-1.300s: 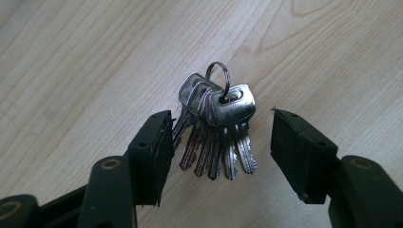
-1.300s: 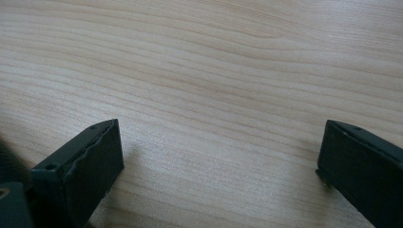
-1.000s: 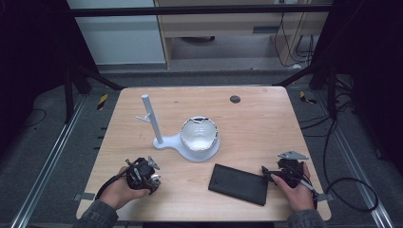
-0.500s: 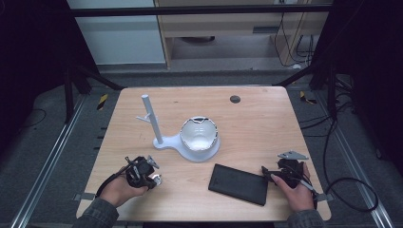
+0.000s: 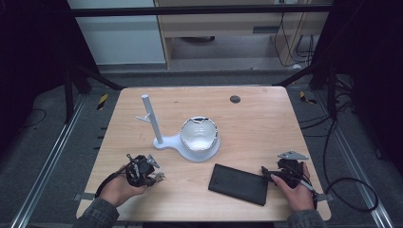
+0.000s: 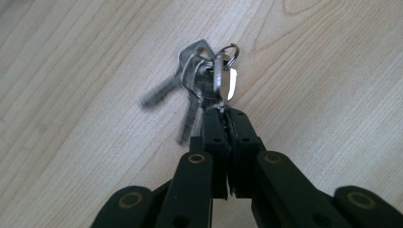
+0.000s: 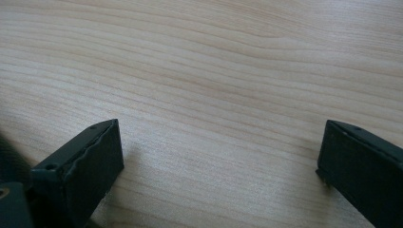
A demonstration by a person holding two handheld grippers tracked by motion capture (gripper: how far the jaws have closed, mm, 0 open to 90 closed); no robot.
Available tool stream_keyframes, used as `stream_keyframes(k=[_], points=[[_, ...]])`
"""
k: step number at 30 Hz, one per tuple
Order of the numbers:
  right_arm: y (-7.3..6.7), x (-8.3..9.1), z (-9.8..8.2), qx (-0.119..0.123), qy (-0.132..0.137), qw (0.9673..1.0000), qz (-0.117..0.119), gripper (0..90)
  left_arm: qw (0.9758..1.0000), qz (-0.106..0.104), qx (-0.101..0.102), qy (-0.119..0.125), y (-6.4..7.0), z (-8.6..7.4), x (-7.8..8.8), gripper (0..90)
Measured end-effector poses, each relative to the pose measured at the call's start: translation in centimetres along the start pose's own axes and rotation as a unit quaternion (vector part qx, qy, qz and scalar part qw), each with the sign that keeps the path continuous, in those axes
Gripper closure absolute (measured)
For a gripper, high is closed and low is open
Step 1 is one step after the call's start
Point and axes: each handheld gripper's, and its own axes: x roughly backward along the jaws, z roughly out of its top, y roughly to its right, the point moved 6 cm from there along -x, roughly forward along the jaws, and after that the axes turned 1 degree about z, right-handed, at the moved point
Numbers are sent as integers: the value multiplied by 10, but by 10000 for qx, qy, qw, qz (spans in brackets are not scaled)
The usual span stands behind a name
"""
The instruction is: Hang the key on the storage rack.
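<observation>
L tongs tight on key bunch, table edge.

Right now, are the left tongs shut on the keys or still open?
Shut on them. The left tongs have just been closing, and their tips now pinch the bunch of keys at the ring, over the table.

Lab / recording rig, not a home. Bare light-wood counter stands alone on a grey floor, flanked by metal floor rails with yellow-black hazard tape at the ends. Dark frame bars span overhead, black drapes at both sides. Loose cables run over the floor on the right. Plain cabinet and a white panel behind. Fixed overhead camera angle fits a data-capture setup.
</observation>
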Motion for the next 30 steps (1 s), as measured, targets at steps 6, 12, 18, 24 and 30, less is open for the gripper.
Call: stream_keyframes(k=[6, 12, 18, 24, 30], points=[[0, 0, 0, 17, 1, 10000, -7, 14, 10000, -8, -15, -18, -2, 2, 1, 884], [0, 0, 0, 18, 2, 10000, -7, 14, 9999, 62, 68, 130, -5, 5, 11, 887], [0, 0, 0, 19, -3, 10000, -15, 14, 9993, 159, 65, 333, -10, 13, 40, 888], [-1, 0, 0, 17, -2, 10000, -10, 14, 9982, 251, 57, 536, -17, 23, 73, 888], [-1, 0, 0, 15, -1, 10000, -7, 14, 9977, 372, 25, 561, -24, 31, 105, 888]])
